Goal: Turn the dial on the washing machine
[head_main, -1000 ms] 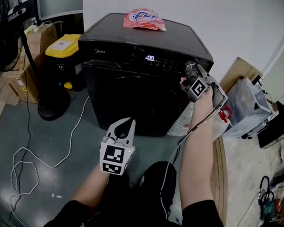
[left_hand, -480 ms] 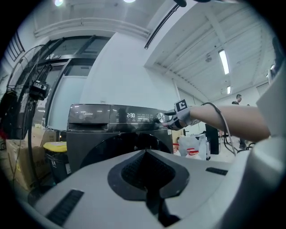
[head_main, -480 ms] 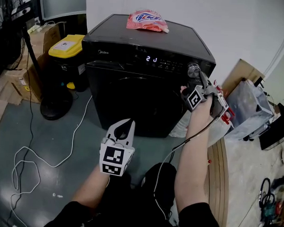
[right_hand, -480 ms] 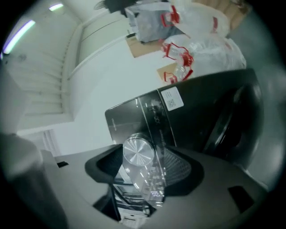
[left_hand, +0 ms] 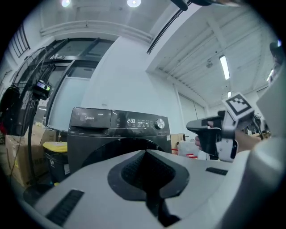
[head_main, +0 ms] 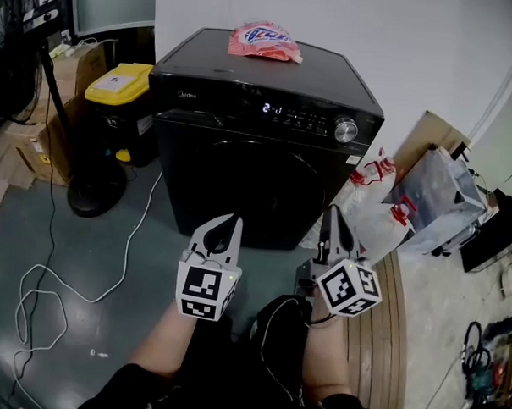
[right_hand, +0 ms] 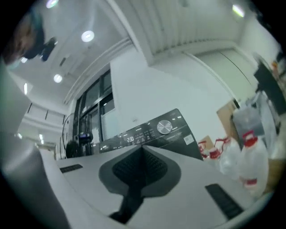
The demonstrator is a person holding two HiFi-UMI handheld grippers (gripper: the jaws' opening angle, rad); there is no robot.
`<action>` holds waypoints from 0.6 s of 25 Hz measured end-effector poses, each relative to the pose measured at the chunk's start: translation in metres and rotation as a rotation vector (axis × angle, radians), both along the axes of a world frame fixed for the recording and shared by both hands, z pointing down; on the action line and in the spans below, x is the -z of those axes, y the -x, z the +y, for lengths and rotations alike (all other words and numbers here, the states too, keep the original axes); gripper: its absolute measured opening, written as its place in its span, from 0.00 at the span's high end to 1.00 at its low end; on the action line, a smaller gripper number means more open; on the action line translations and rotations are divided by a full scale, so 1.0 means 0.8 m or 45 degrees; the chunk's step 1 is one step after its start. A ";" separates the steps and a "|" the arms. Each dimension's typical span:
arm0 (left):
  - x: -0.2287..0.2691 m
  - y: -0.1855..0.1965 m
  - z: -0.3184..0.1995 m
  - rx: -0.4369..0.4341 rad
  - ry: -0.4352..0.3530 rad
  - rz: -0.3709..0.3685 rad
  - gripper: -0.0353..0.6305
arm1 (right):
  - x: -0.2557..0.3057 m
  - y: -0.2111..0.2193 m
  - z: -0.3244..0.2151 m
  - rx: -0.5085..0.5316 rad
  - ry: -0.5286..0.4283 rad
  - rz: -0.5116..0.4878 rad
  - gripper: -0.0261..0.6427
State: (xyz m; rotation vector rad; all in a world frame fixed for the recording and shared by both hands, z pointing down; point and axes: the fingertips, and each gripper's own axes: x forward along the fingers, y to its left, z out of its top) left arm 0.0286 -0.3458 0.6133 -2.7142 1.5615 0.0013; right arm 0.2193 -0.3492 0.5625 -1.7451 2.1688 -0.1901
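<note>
The black washing machine (head_main: 241, 156) stands ahead, its silver dial (head_main: 346, 130) at the right end of the control panel beside the lit display (head_main: 272, 109). Nothing touches the dial, which also shows in the left gripper view (left_hand: 160, 124) and the right gripper view (right_hand: 164, 127). My right gripper (head_main: 332, 215) hovers well short of the machine, below the dial. Its jaws have just been closing and now stand shut with nothing between them (right_hand: 142, 148). My left gripper (head_main: 231, 219) floats beside it, shut and empty (left_hand: 145, 152), pointing at the machine's door.
A pink detergent bag (head_main: 263, 36) lies on the machine's top. A yellow-lidded bin (head_main: 117, 83) and a stand's round base (head_main: 95, 192) are to the left, and a white cable (head_main: 58, 275) runs over the floor. Plastic bottles with red caps (head_main: 383, 205) crowd the right side.
My right gripper left the dial, drew back towards me and rolled upright beside the left gripper, with its jaws now shut. The display's reading changed. The left gripper stayed put.
</note>
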 end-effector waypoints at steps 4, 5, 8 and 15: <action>-0.001 -0.002 0.001 -0.001 0.009 0.014 0.94 | -0.007 0.037 0.031 -0.060 -0.122 0.347 0.96; -0.001 -0.003 0.000 0.002 0.015 0.019 0.94 | -0.004 0.040 0.032 -0.067 -0.141 0.388 0.96; 0.012 -0.007 -0.011 0.016 0.050 0.044 0.94 | 0.024 0.040 0.025 -0.089 -0.186 0.468 0.96; 0.169 -0.020 -0.026 0.010 0.133 0.047 0.94 | 0.164 0.055 -0.006 -0.034 -0.113 0.474 0.96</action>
